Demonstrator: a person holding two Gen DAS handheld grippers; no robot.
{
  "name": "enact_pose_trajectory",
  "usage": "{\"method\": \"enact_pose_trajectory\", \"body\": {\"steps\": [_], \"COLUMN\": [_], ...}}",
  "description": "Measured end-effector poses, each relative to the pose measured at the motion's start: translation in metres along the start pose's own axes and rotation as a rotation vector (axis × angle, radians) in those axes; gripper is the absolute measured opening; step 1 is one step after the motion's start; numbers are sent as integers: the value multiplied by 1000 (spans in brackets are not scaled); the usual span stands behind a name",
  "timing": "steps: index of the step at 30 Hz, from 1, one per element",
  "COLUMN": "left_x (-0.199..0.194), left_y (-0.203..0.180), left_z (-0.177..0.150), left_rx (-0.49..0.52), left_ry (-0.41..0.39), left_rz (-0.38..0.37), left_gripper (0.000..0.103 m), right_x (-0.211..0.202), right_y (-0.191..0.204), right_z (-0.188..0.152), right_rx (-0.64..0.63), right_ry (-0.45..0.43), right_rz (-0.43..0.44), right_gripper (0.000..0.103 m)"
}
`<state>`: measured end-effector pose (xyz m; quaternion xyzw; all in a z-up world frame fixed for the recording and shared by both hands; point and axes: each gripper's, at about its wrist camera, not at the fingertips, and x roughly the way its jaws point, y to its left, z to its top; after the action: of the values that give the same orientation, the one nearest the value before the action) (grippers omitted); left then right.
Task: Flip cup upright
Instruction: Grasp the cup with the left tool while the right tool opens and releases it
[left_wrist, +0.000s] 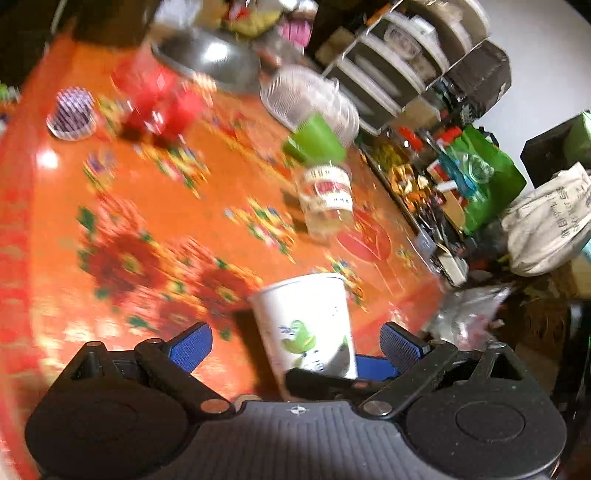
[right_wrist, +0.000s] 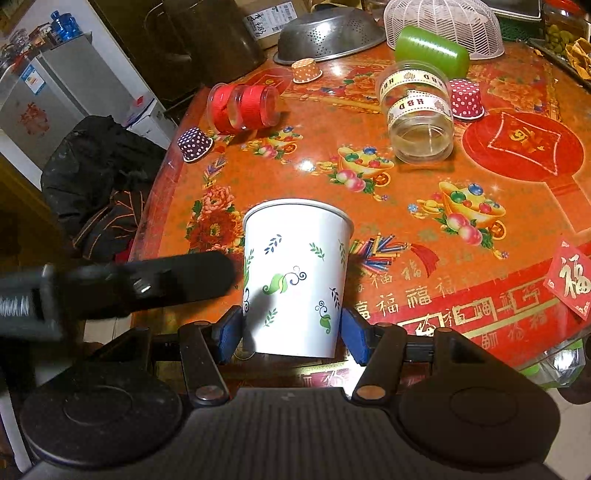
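A white paper cup (right_wrist: 295, 277) with green leaf prints stands with its wide rim up at the near edge of the orange table (right_wrist: 406, 173). My right gripper (right_wrist: 291, 332) is shut on the paper cup near its base, blue pads on both sides. My left gripper (left_wrist: 295, 341) is open; the same cup (left_wrist: 306, 325) sits between its spread blue fingers (left_wrist: 192, 347) without touching them. The left gripper's black finger (right_wrist: 147, 284) shows in the right wrist view, just left of the cup. The left view is blurred.
On the table lie a clear jar (right_wrist: 417, 110) on its side, a green cup (right_wrist: 430, 50), a red jar (right_wrist: 243, 107), small dotted paper cups (right_wrist: 194, 144), a steel colander (right_wrist: 328, 35) and a white mesh cover (right_wrist: 443, 26). Bags and shelves (left_wrist: 480, 177) crowd the right.
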<state>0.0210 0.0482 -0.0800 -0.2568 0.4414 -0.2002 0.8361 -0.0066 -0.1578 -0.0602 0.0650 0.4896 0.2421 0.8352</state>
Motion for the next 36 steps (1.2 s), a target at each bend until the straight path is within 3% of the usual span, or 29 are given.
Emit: {"method": "enact_pose_trajectory", "body": {"steps": [5,12,14,18,20,28,29,31,33,36], "left_x": [29,36,35,37,39,40,40,39,39,38], "left_y": [-5,-12,-12,-12,-12,-16,-16,-16,-15,-13], "left_z": [7,9,10,11,11,11,12,13,14,14], "left_rx": [-72,-109,-118,-121,-126,-94,-93,-86,-86,-89], "left_ry": [56,80,73,80,89,89,86,81,82,79], "left_rz": [-2,36,52,88,85,99,103,114,112,108], "left_gripper": [96,93,84,82,71,71,70,70,70,70], "right_x": [1,1,1,0,-1,-3,-5,-13,-22,-35], "right_y": [-2,-7,-8,-9,-9,-9,-8,-8,-11,-22], "right_z": [-1,-5,-5,-6,-7,-10,-11,-14,-17,-20], "right_rx": [15,27,25,23,22,-1,-15,-37,-41,-8], "right_ry": [12,14,13,12,11,9,5,-17,-30,-50], "right_rz": [28,43,46,54,58,58,50,27,29,54], "right_gripper": [59,58,58,58,58,60,64,92,100,102]}}
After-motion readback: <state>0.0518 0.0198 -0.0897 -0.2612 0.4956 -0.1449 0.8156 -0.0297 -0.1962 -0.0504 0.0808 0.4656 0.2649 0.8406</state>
